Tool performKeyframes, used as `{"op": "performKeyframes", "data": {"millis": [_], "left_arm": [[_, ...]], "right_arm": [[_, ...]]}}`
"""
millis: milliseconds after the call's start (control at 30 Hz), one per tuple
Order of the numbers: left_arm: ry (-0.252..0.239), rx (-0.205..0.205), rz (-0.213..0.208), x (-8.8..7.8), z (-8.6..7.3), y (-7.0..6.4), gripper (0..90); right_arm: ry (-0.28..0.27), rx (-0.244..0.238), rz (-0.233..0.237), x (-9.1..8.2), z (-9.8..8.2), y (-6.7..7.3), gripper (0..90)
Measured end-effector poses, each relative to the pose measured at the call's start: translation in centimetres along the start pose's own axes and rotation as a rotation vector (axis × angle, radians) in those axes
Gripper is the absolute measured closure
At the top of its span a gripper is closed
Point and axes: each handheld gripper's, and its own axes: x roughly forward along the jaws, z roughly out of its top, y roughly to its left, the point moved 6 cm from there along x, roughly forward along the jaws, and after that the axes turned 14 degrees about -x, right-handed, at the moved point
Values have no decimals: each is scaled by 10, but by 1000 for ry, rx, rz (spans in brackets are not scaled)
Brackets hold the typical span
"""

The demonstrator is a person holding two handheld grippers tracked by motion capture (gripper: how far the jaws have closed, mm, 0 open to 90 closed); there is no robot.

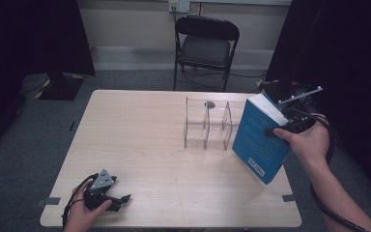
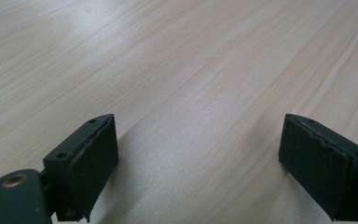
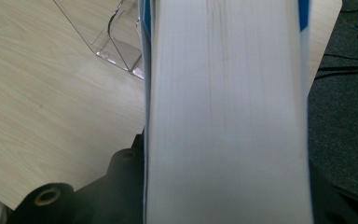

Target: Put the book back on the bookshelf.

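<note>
A thick blue book (image 1: 258, 140) hangs tilted above the table's right edge, with my right gripper (image 1: 276, 130) shut on its upper part. In the right gripper view the book's white page edge (image 3: 228, 116) runs up the middle, with the blue cover along both sides. A clear acrylic rack (image 1: 207, 123) with upright dividers stands on the table just left of the book; its corner (image 3: 116, 42) lies beyond the book. My left gripper (image 1: 121, 191) rests near the table's front left corner. Its jaws (image 2: 200, 121) stand wide open over bare wood.
The light wooden table (image 1: 140, 135) ends close to the book on the right. A black folding chair (image 1: 206, 46) stands behind the far edge. Dark curtains hang at both sides, and cables lie on the grey floor (image 3: 345, 93) to the right.
</note>
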Motion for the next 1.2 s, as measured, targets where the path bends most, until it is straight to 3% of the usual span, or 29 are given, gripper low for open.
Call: {"op": "performKeyframes", "data": {"millis": [1000,1200], "left_arm": [[4,-10,-4,0,-1,-1,115],[4,-11,-5,0,-1,-1,115]], "right_arm": [[0,79,-13,17,20,-8,619],[-2,79,-37,20,22,-12,618]]}}
